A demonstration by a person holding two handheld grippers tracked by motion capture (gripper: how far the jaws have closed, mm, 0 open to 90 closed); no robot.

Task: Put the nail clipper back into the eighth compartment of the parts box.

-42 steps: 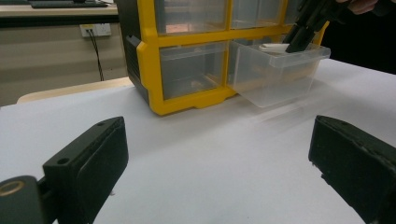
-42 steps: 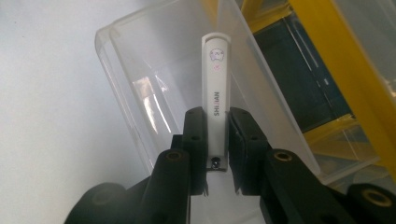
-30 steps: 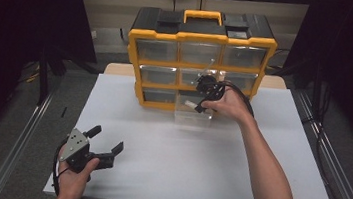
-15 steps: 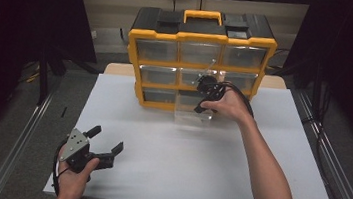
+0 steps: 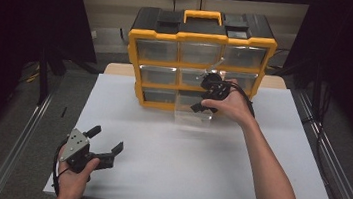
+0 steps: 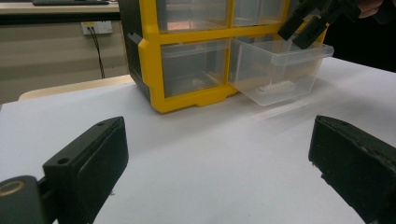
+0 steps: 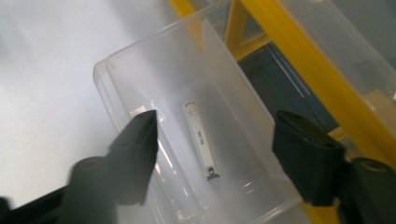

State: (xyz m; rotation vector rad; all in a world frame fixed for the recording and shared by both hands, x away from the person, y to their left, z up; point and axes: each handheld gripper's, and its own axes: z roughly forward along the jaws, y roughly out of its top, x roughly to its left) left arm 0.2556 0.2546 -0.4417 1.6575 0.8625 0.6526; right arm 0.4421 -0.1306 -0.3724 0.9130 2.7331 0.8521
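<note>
Right gripper [image 5: 204,96] hangs over the pulled-out clear drawer [image 5: 194,115] with its jaws spread wide and nothing between them; in the right gripper view the two black jaws stand either side of the drawer's open top, apart from its walls. Left gripper [image 5: 102,147] rests low at the near left of the white table sheet [image 5: 197,167], jaws also parted and empty, well away from the cabinet.

Largest thing on the table is the yellow and black drawer cabinet [image 5: 199,57], standing at the far edge with three rows of clear drawers and a yellow handle on top. Its front frame meets the sheet, and the bottom middle drawer sticks out past that frame toward the person, its front lip overhanging bare sheet. In the left gripper view the drawer [image 6: 280,70] is pulled most of the way out and its floor lies close above the sheet.

Between the cabinet and the near edge the sheet lies bare and wide.

Inside the drawer a small white stick-shaped piece [image 7: 201,140] with a dark metal end lies flat on the bottom, along the drawer's length, apart from both side walls.
</note>
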